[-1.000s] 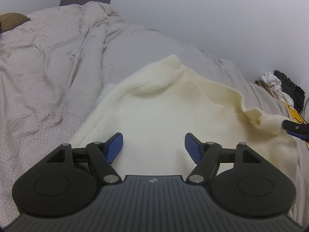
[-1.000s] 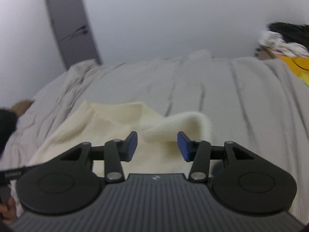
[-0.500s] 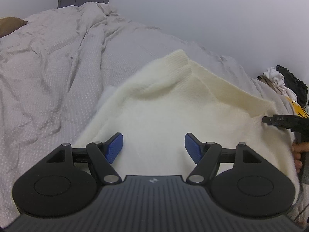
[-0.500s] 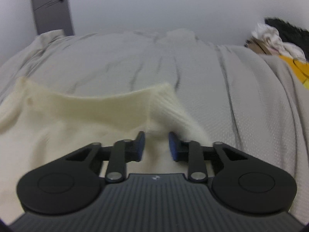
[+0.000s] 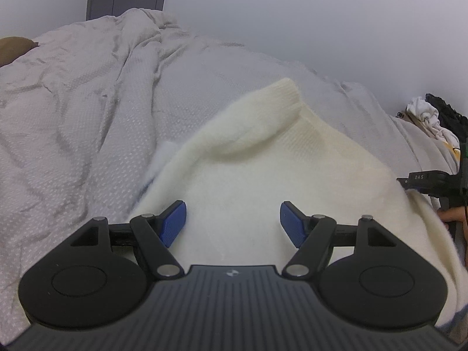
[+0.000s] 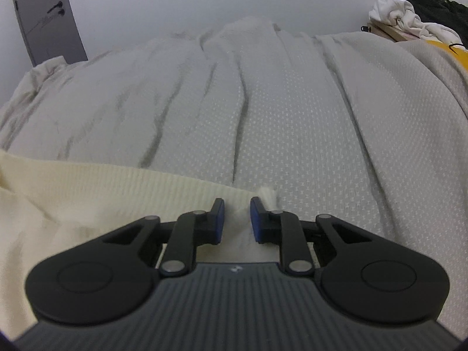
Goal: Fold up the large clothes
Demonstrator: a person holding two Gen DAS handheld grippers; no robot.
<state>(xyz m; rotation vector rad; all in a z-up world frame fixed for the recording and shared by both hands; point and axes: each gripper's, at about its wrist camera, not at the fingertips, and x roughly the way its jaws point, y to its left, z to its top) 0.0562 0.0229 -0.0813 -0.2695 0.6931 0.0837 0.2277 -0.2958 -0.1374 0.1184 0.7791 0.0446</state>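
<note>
Cream sweater (image 5: 263, 181) fills the lower middle of the left wrist view, spread over the grey bedspread (image 5: 73, 117) so it can be folded on a broad soft surface. Nearest the lens, the left gripper (image 5: 233, 222) hangs over the knit with its blue fingers (image 5: 174, 223) wide apart and nothing between them, probably waiting while the other side is handled. In the right wrist view the right gripper (image 6: 236, 219) sits at the lower centre, its jaws drawn nearly together with a tuft of the sweater's edge (image 6: 267, 196) pinched between them; a narrow gap shows, filled by bunched knit, so it seems clamped on the cloth to carry that edge. Its black body also shows at the right edge of the left view. Farther off, the ribbed hem (image 6: 117, 178) runs leftward across the frame. Beyond lie the bedspread's long creases, then a heap of white and dark clothes (image 6: 409, 17) at upper right and a grey door (image 6: 44, 14) at upper left.
</note>
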